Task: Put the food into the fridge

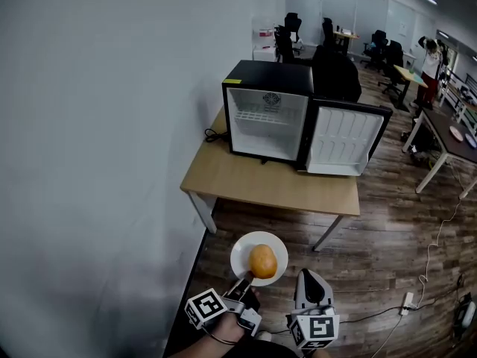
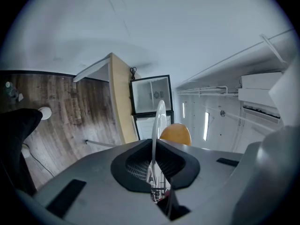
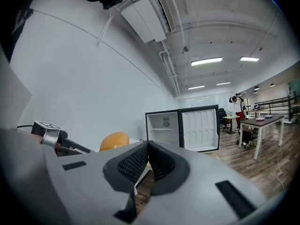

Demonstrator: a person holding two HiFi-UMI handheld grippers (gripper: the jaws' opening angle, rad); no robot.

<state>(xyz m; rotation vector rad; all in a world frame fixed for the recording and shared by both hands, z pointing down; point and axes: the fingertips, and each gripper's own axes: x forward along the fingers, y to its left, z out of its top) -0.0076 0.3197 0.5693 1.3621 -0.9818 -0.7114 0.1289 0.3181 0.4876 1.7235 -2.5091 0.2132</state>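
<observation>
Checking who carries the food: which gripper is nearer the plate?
Left. The left gripper clamps the white plate's rim; the right gripper, shut, sits apart to its right.

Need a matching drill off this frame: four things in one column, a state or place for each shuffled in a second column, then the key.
Column 1
1. fridge door
2. orange food
3. left gripper
4. right gripper

Column 2
A. jaws together, nothing between them
B. swung open, inner side showing
C. lying on the white plate
D. clamped on the rim of the white plate

Pairs: 1-B, 2-C, 3-D, 4-A
</observation>
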